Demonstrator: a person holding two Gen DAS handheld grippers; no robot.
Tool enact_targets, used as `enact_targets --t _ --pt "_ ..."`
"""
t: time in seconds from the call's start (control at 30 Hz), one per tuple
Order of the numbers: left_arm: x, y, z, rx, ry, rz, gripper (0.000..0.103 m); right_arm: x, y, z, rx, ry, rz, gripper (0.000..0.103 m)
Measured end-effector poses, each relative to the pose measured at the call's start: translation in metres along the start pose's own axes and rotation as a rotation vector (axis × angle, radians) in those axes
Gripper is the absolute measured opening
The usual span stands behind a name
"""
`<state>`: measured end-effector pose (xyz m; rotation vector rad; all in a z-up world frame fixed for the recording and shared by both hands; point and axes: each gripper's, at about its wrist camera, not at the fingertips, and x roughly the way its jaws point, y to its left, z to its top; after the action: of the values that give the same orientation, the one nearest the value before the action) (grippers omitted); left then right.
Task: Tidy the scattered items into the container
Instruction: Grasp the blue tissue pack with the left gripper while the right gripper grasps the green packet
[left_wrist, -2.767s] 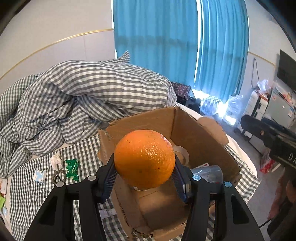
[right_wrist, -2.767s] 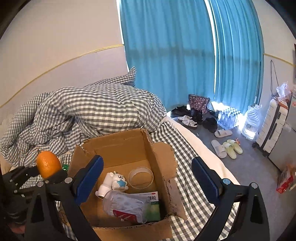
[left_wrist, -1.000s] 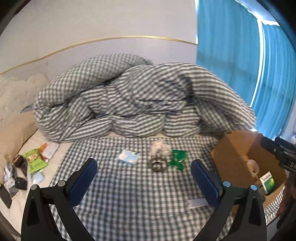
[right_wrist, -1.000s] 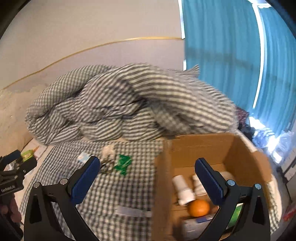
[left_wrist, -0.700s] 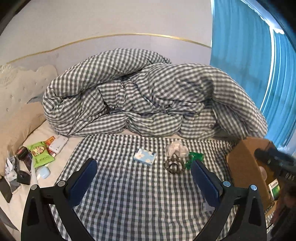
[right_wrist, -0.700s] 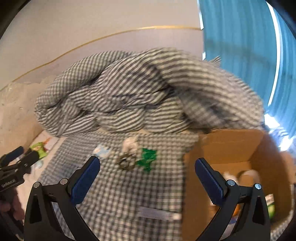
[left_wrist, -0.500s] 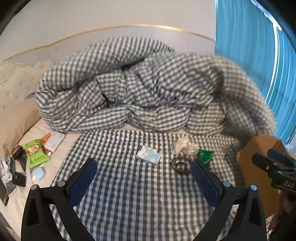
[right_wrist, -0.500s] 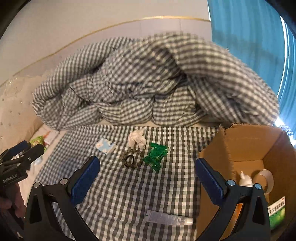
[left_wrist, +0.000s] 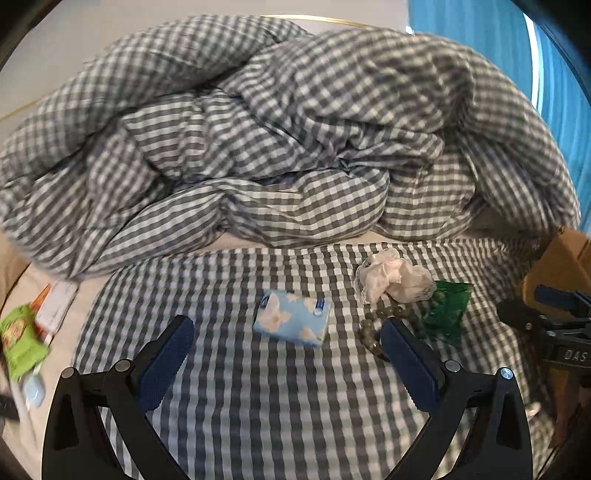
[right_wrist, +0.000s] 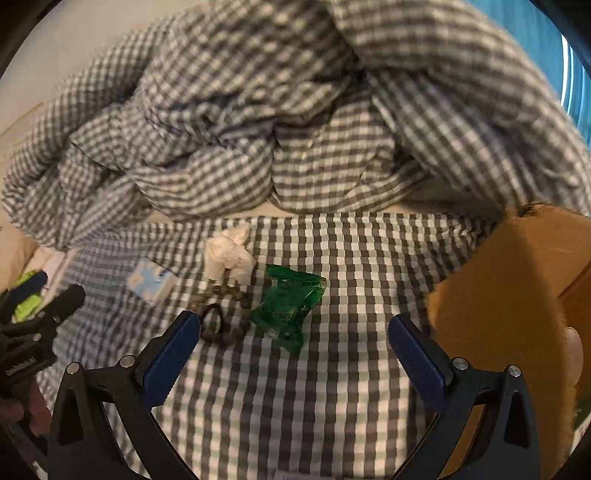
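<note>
rumpled checked duvet (left_wrist: 258, 129), blue curtain (left_wrist: 480, 22) behind.

A bedroom: rumpled gingham duvet (left_wrist: 258, 140) on a checked bedsheet (left_wrist: 258, 387).

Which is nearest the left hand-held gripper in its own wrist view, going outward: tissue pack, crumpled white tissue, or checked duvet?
1. Tissue pack, just ahead, centred between the open fingers of the left hand-held gripper.
2. Crumpled white tissue, farther ahead, to the right.
3. Checked duvet, heaped farthest back.
</note>
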<state>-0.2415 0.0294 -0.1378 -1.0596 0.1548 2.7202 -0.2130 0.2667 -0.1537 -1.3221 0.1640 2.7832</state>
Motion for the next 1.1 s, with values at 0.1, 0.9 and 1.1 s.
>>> enact_targets --t 0.1,0.9,1.1 --pt "0.023 0.001 0.002 0.047 0.014 -0.049 0.103 0.016 0.0 0.001 0.018 0.016 -0.001 0.102" --pt "0.125 0.007 -0.017 0.072 0.186 -0.092 0.074 0.068 -0.006 -0.004 0.037 0.074 -0.019 0.101" --pt "0.092 0.018 -0.018 0.023 0.131 -0.032 0.074 0.081 -0.002 -0.007 0.027 0.084 -0.035 0.096"
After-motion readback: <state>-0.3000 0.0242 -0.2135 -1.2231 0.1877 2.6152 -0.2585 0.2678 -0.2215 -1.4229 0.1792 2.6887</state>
